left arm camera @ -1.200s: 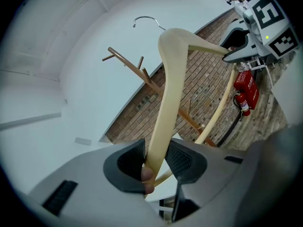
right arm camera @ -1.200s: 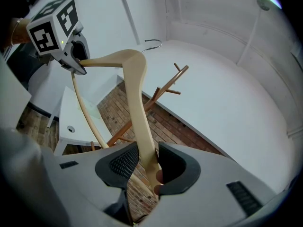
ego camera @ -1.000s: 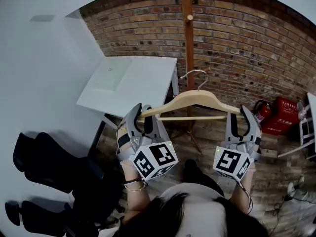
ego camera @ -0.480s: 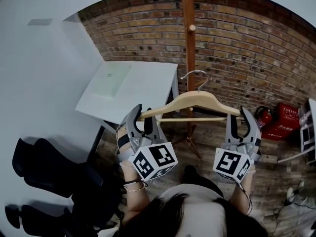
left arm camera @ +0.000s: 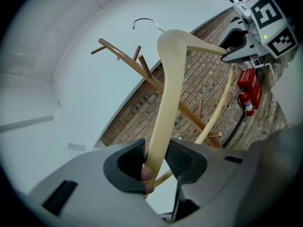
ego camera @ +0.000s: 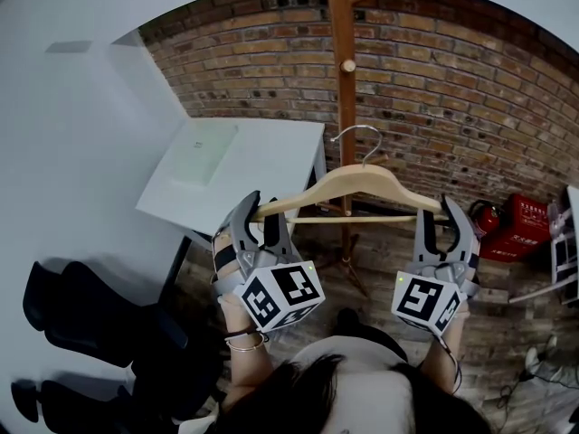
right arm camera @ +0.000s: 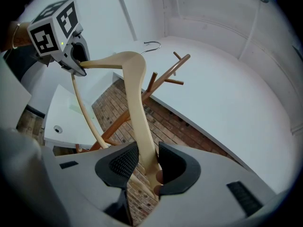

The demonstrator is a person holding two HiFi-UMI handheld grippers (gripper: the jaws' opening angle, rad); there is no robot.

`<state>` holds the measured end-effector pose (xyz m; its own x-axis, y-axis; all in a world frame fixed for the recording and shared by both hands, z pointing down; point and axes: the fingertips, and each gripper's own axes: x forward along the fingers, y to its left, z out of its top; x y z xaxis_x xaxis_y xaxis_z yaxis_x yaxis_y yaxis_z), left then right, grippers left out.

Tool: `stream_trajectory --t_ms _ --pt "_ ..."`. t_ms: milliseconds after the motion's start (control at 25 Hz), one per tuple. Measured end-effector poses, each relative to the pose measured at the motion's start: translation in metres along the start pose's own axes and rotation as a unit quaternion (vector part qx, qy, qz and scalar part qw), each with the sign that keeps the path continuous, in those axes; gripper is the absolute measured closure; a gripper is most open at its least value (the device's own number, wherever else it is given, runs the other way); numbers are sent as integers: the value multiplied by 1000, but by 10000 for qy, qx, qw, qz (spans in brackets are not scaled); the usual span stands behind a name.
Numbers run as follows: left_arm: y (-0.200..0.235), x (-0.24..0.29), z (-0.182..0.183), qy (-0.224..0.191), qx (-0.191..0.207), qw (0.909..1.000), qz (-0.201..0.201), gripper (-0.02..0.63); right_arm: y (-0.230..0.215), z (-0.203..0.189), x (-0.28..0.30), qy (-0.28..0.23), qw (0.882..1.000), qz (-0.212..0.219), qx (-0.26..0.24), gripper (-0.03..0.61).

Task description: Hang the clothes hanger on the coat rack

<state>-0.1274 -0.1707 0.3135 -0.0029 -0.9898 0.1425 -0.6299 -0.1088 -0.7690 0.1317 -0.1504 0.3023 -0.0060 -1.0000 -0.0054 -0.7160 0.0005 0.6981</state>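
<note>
Left tool (ego camera: 261,213) grips the left end of the clothes hanger (ego camera: 357,181), and its dark, cross-hatched pads press on the flat wooden arm from both sides (left arm camera: 158,160). The right tool (ego camera: 441,217) clamps the opposite end in the same way, with the arm tip pinched between its pads (right arm camera: 147,164). Both tools carry grey moulded shells and a marker cube.

Held in the air between the two tools, the hanger is clear of any surface. Its long axis runs left to right across the head view and is roughly level. The arched shoulders rise to a peak in the middle, and the hook (ego camera: 357,134) stands up from that peak, away from the person, with its open end curling to the left. The hanger body is pale, smooth wood with a broad, flattened, curved profile, and a thin round crossbar runs beneath it. The hook is bare silver wire.

The coat rack (ego camera: 342,80) stands just behind the hanger, a reddish-brown wooden pole with slim angled pegs. One short peg ends in a round knob (ego camera: 347,65) above the hook. In the head view the hook overlaps the pole, but it hangs on no peg.

A white bench (ego camera: 262,170) with a smooth top sits to the left, and its near right corner is close to the left tool. A rough brick wall (ego camera: 452,89) lies behind.
</note>
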Motion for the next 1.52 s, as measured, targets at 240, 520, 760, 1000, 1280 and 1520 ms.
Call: stream_trajectory --t_ms 240,520,760,1000,1280,1520 --pt "2 13 5 33 -15 10000 7 488 -4 -1 16 -78 10000 39 -25 434" --pt "6 28 15 157 -198 9997 25 488 -7 -3 37 -39 9998 170 -74 434" --pt "5 44 18 193 -161 9997 2 488 -12 -3 54 -103 9997 224 -83 434" --pt "6 54 23 310 -259 9992 -2 488 -18 -3 68 -118 9996 247 -99 434" --pt "8 60 26 395 -314 9987 81 488 -20 -1 81 -227 9990 364 -97 434" --pt "7 63 27 496 -383 9979 172 488 -23 1 88 -330 9985 426 -117 434"
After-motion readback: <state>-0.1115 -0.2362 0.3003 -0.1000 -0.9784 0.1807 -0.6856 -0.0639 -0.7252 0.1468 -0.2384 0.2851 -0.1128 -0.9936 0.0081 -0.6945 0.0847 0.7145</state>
